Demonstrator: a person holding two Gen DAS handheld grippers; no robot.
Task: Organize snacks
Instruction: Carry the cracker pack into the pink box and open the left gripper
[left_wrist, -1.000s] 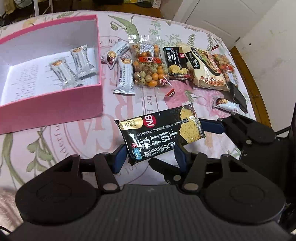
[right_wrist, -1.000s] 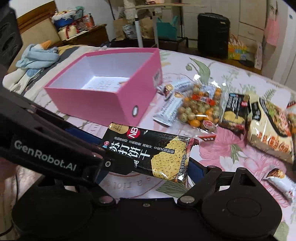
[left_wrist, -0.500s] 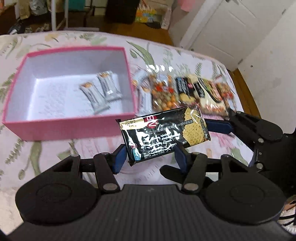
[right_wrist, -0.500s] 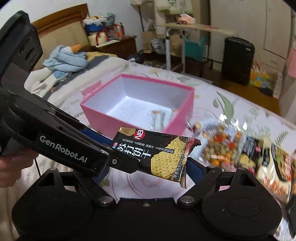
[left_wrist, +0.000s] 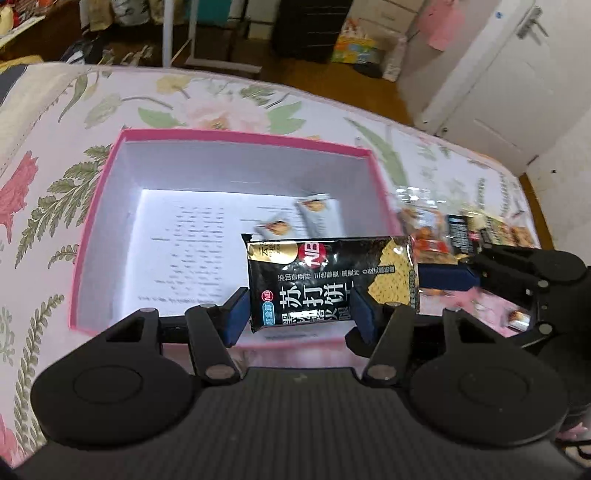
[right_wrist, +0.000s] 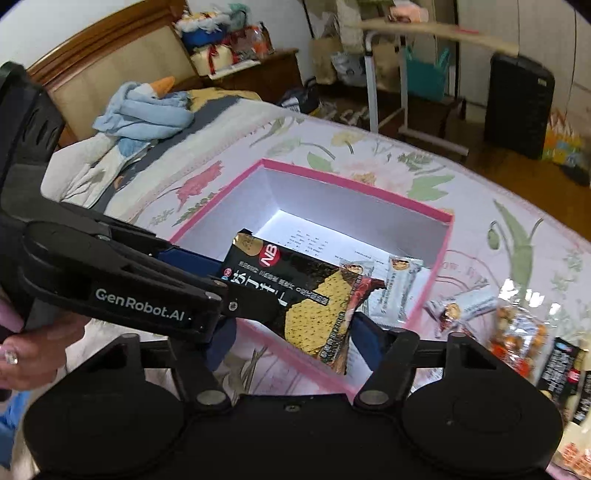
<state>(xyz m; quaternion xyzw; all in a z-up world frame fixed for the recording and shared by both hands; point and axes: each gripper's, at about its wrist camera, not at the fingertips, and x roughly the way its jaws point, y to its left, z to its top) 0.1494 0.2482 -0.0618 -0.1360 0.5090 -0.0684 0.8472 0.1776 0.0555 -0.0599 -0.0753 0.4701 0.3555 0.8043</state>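
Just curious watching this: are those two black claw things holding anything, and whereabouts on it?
Yes, the cracker pack. The left gripper pinches its lower end. The right gripper is closing around its other end; firm contact there cannot be told.

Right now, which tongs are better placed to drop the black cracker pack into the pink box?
Left. The left tongs grip the cracker pack over the pink box, so they only need to open. The right tongs are closing with the pack's far end between them; contact unclear.
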